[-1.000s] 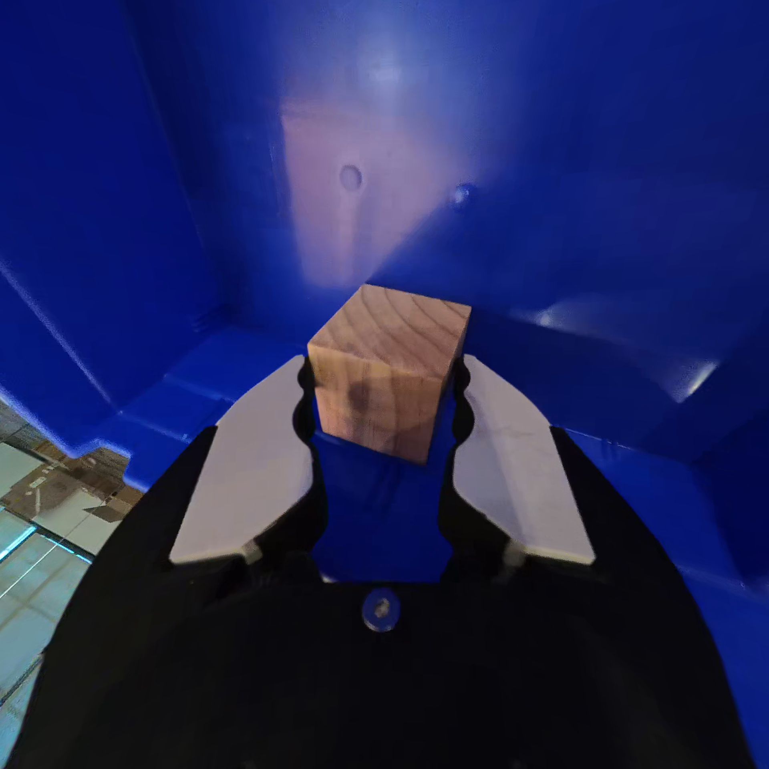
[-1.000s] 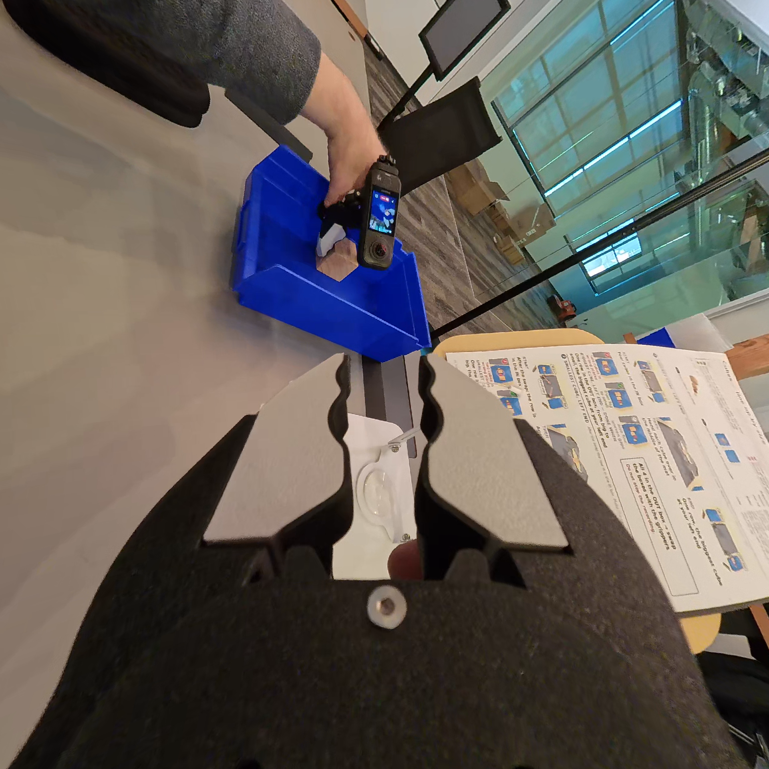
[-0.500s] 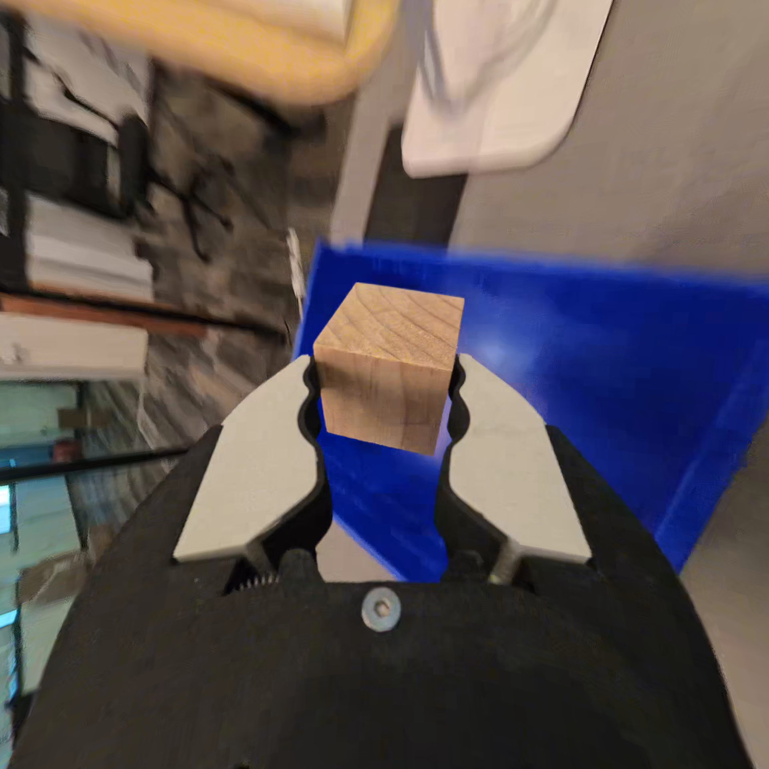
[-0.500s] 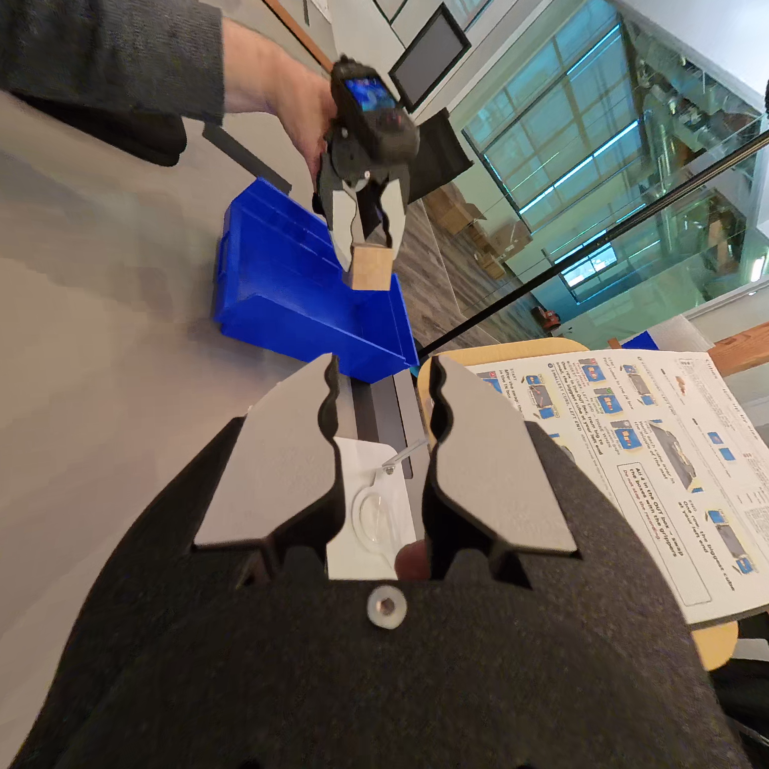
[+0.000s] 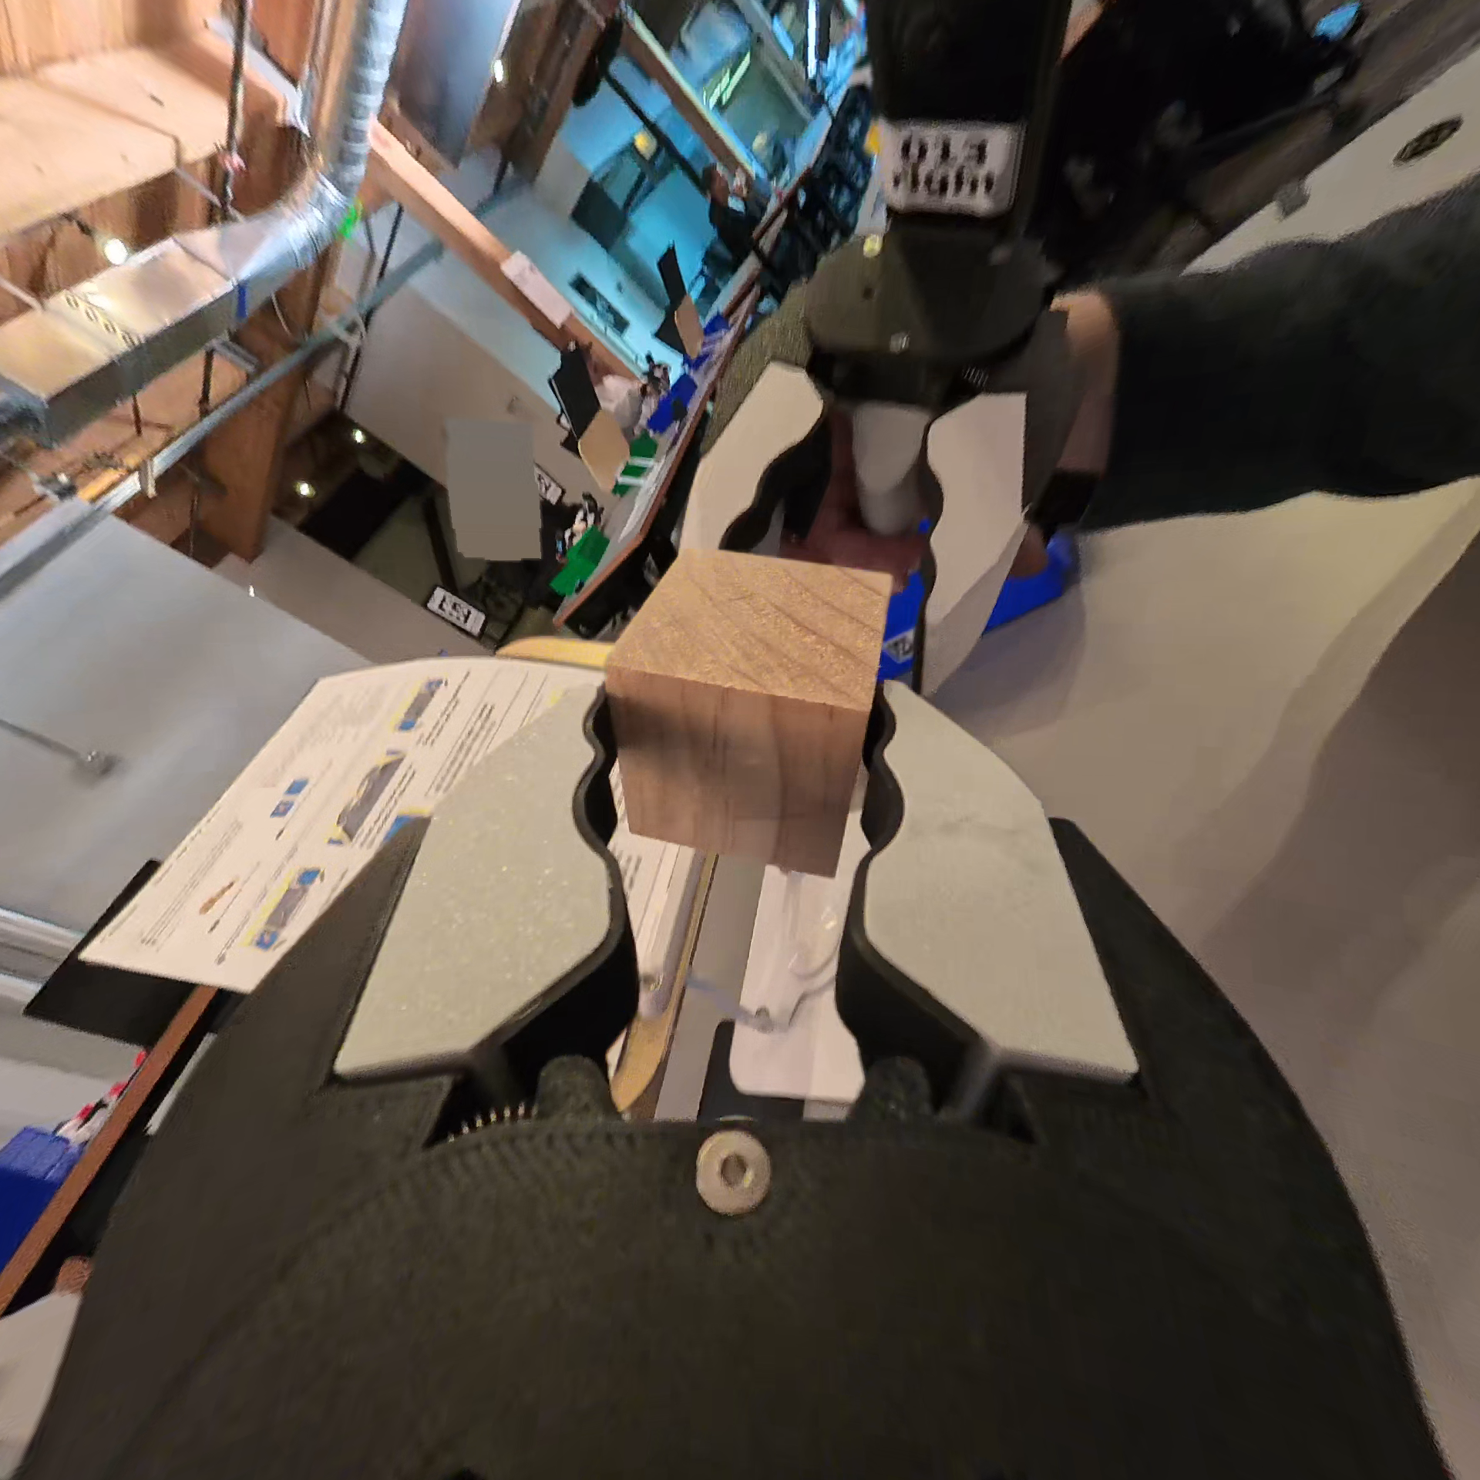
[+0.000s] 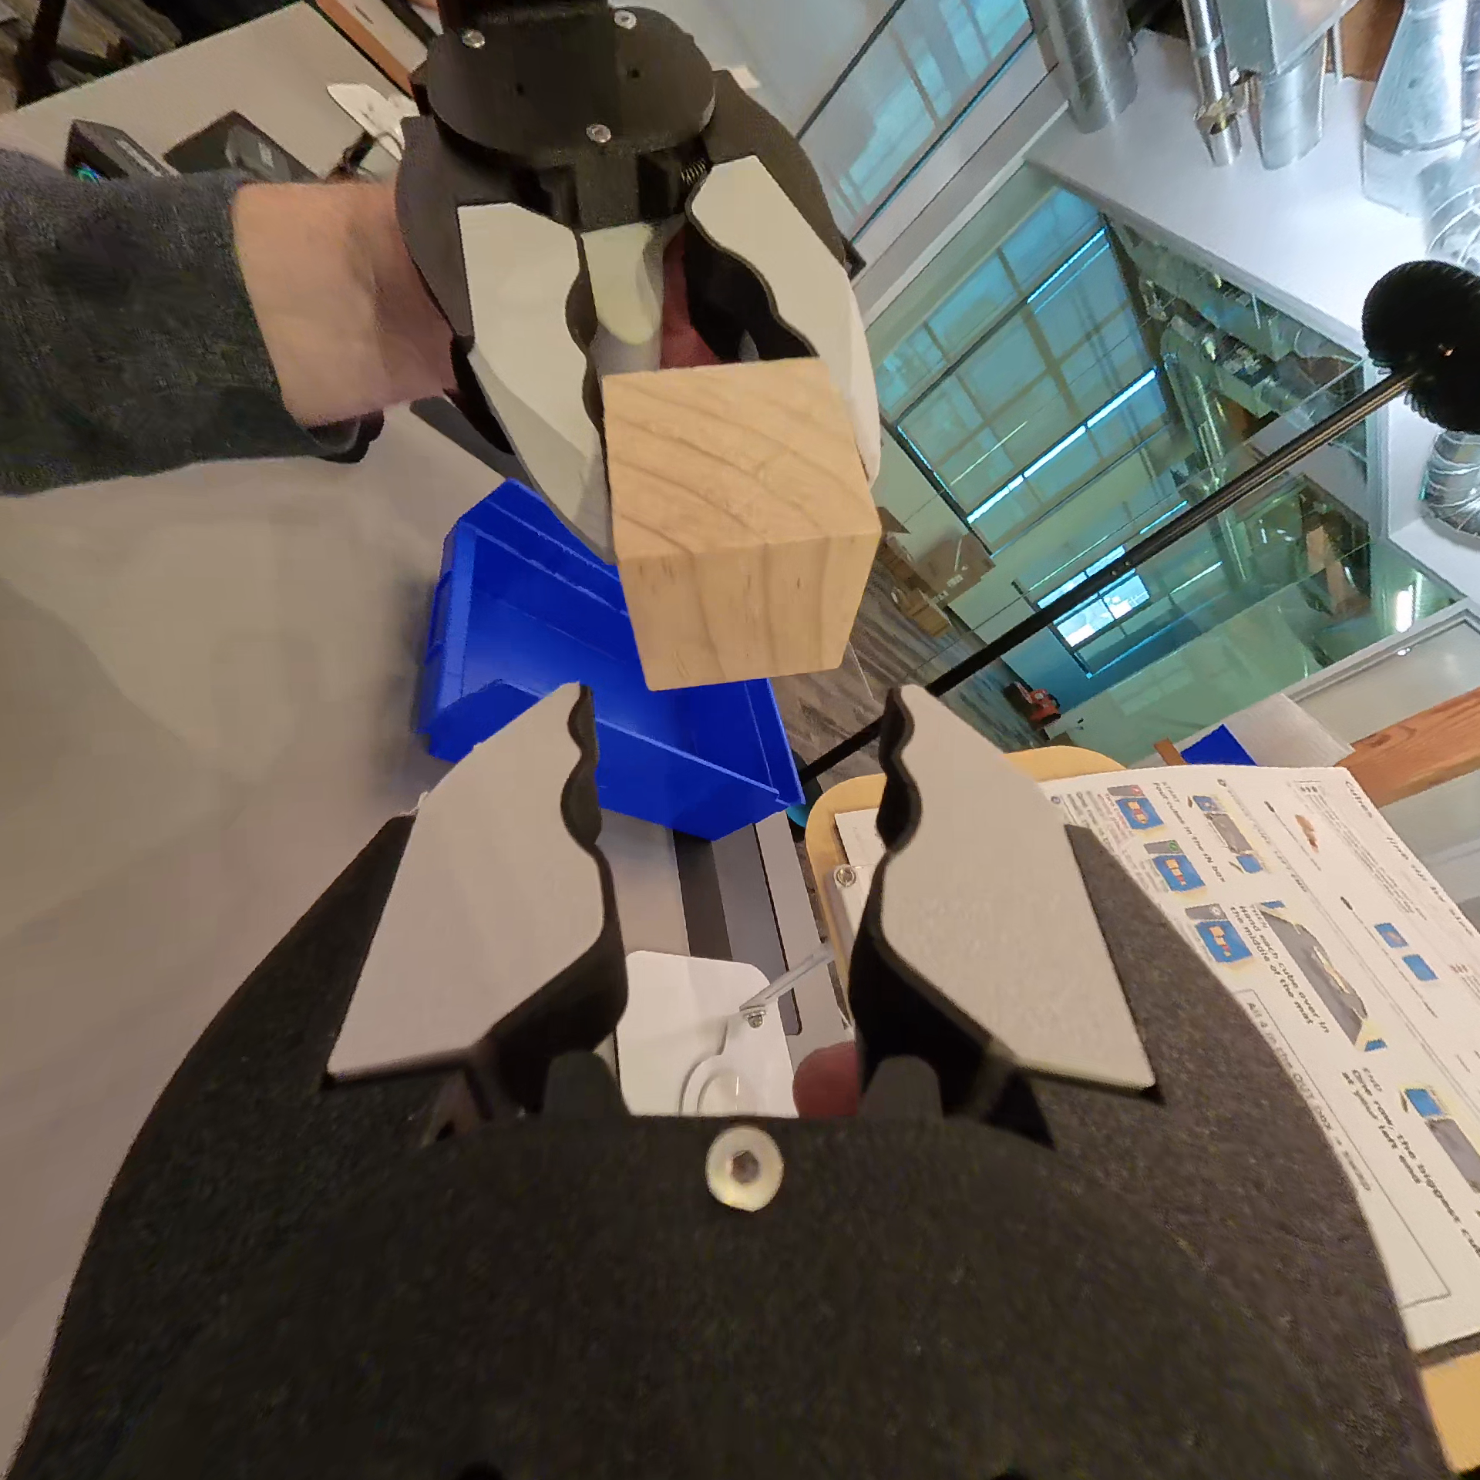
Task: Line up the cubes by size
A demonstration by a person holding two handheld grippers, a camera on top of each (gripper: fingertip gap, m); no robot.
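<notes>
Lifted out of the blue bin (image 6: 561,641), the wooden cube (image 5: 745,705) now sits pinched in the left tongs (image 5: 737,761), facing the right tongs. Right view: right tongs (image 6: 737,769) spread wider, empty, the cube (image 6: 737,528) just ahead, in line with the gap.

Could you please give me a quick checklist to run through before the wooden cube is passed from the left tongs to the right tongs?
1. Left tongs grip the wooden cube on two opposite sides: ok.
2. Right tongs open and with nothing between them: ok.
3. Right tongs' opening wide enough for the cube: looks ok, a close fit.
4. Cube lined up with the opening of the right tongs, just ahead of their tips: ok.
5. Free cube faces turned toward the right tongs' pads: cannot tell.
6. Blue bin lies on the grey table behind the cube, apart from both tongs: ok.
</notes>
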